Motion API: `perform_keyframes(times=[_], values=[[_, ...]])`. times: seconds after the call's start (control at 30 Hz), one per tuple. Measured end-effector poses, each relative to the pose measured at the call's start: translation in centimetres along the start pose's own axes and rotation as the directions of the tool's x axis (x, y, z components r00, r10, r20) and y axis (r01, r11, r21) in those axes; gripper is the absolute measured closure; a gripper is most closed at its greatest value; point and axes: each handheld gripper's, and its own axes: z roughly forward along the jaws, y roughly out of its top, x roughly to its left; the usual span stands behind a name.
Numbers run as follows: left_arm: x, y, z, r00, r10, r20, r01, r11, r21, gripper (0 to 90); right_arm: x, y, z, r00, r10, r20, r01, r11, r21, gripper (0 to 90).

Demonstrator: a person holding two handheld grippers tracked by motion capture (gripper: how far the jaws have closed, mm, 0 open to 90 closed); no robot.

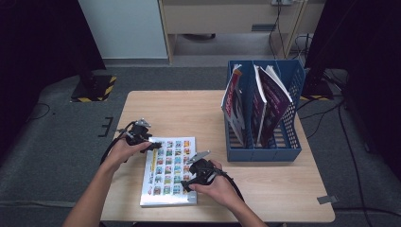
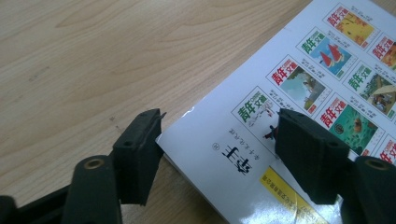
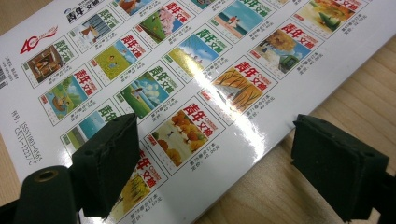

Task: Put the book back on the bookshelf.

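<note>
A white magazine (image 1: 170,171) with a grid of small colour cover pictures lies flat near the wooden table's (image 1: 189,106) front edge. My left gripper (image 1: 153,145) is at its far left corner. In the left gripper view that corner (image 2: 196,140) sits between the jaws of the left gripper (image 2: 219,140), one jaw at the edge and the other over the cover, with a gap showing. My right gripper (image 1: 187,183) is at the magazine's right edge. In the right gripper view the right gripper (image 3: 215,154) stands open, one jaw above the magazine (image 3: 187,70), the other over bare wood.
A blue slotted file rack (image 1: 265,152) stands on the table's right side, holding three upright magazines (image 1: 236,109). Bare wood stretches behind the magazine. A strip of tape (image 1: 327,199) lies near the front right corner. Cables trail across the grey floor around the table.
</note>
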Motion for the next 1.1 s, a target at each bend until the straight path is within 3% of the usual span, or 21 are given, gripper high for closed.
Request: perform_keyframes(times=[0.17,0.4,0.6,0.8,1.0,1.1], values=[[-0.3,0.5,-0.5,0.9997,0.011,-0.021,-0.011,0.9999,0.010,39.6,0.0,0.0,0.0,1.0000,-0.002,-0.001,0.002,1.000,0.000,15.6],[-0.8,1.8,-1.9,0.9993,0.036,0.008,-0.037,0.9989,0.028,45.6,0.0,0.0,0.0,1.0000,-0.005,-0.003,0.005,1.000,0.001,15.5],[-0.8,1.7,-1.8,0.9992,0.036,0.017,-0.037,0.9987,0.034,49.7,0.0,0.0,0.0,1.0000,-0.002,-0.006,0.002,1.000,0.000,15.4],[-0.8,1.9,-2.2,0.9956,0.028,0.090,-0.029,0.9994,0.020,57.7,0.0,0.0,0.0,1.0000,-0.003,-0.008,0.003,1.000,0.007,14.8],[-1.2,1.9,-1.8,0.9936,0.035,0.108,-0.039,0.9986,0.036,58.3,0.0,0.0,0.0,1.0000,0.000,-0.006,0.000,1.000,0.009,14.5],[-1.5,2.1,-1.8,0.9889,0.031,0.145,-0.036,0.9989,0.029,60.3,0.0,0.0,0.0,1.0000,-0.001,-0.008,0.001,1.000,0.010,14.1]])
